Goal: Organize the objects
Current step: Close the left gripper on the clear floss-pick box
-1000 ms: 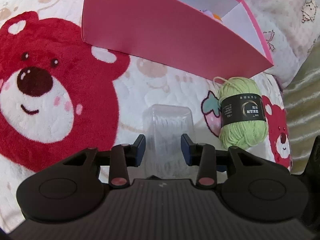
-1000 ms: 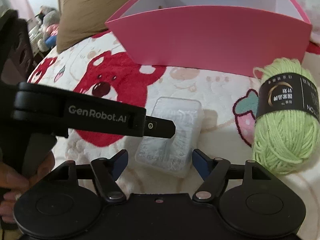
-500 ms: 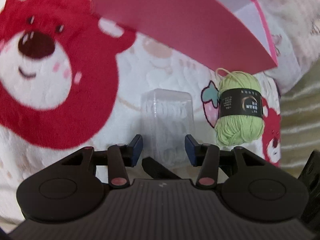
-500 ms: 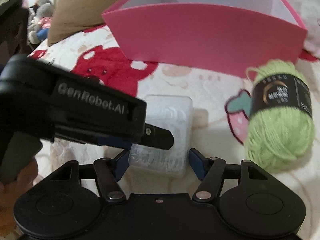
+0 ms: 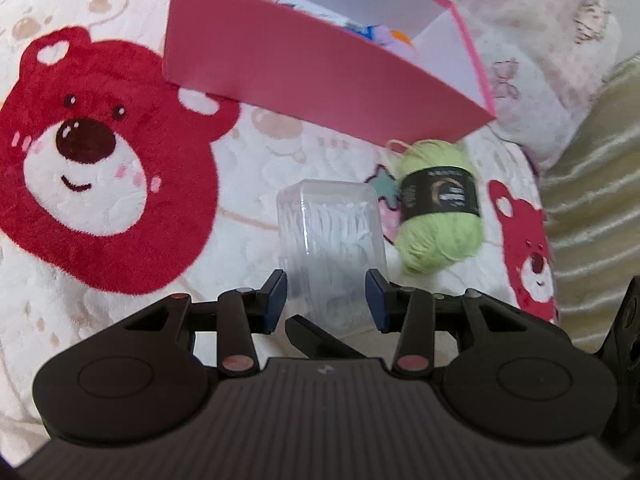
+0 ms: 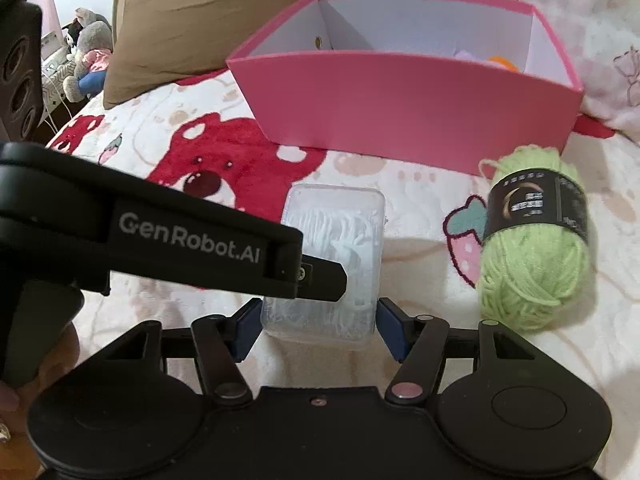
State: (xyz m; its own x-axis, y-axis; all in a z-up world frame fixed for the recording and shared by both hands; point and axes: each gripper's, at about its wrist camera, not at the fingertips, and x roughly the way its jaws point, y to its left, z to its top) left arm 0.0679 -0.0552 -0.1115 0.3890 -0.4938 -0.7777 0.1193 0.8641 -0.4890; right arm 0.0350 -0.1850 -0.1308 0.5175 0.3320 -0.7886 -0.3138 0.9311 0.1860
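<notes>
L gripper (image 5: 326, 295) jaws closing on clear box (image 5: 332, 240) | R gripper (image 6: 320, 326) jaws grip same box

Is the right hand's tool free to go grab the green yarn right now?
Probably not yet. The right tool has the clear plastic box between its fingers, with the left tool on it too. The yarn lies open on the blanket beside it, nothing blocking.

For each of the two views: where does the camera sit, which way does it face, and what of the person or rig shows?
Left wrist: on the left gripper, tilted down at the clear box; only its closing fingers show.
Right wrist: on the right gripper, facing the pink box; the other gripper and a hand show.
Shared: clear box, yarn, pink box.
</notes>
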